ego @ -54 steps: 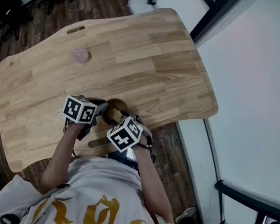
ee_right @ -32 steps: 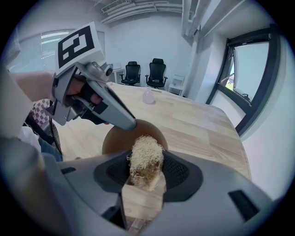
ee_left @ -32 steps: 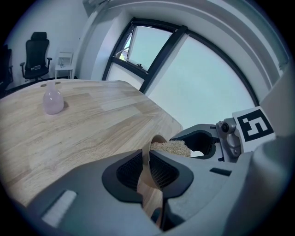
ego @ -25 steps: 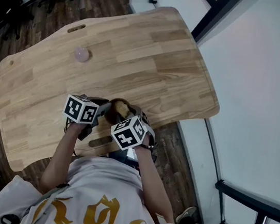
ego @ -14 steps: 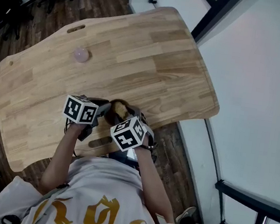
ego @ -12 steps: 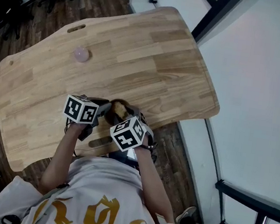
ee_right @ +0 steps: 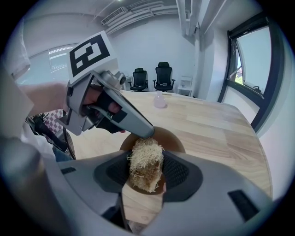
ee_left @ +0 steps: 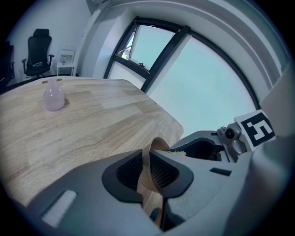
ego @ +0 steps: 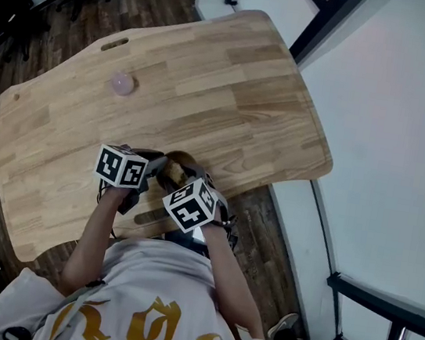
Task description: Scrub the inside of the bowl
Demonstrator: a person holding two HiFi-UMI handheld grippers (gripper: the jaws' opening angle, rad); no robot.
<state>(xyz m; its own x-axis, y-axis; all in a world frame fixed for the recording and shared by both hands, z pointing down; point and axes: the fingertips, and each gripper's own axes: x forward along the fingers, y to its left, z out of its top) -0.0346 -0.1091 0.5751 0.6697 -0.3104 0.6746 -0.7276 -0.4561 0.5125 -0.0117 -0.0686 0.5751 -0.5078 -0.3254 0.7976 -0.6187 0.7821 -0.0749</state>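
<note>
A brown wooden bowl (ego: 180, 162) sits near the table's front edge. My left gripper (ego: 154, 166) is shut on its rim, and the thin wall (ee_left: 158, 145) runs between the ribbed pads (ee_left: 162, 172). In the right gripper view, my right gripper (ee_right: 145, 171) is shut on a straw-coloured fibre scrubber (ee_right: 144, 162). The scrubber's tip lies over the inside of the bowl (ee_right: 171, 139). The left gripper's fingers (ee_right: 138, 125) reach the bowl's far rim from the left. The right gripper's body (ee_left: 207, 150) shows close beside the bowl in the left gripper view.
The wooden table (ego: 219, 71) stretches ahead, with a small pink vase (ego: 122, 83) far back on its left part and a slot (ego: 115, 44) near its rear edge. Office chairs (ee_right: 156, 76) stand beyond the table. A window wall runs along the right.
The right gripper has shifted slightly left and toward the person, and the scrubber has moved with it over the bowl. The left gripper keeps its hold almost in place.
</note>
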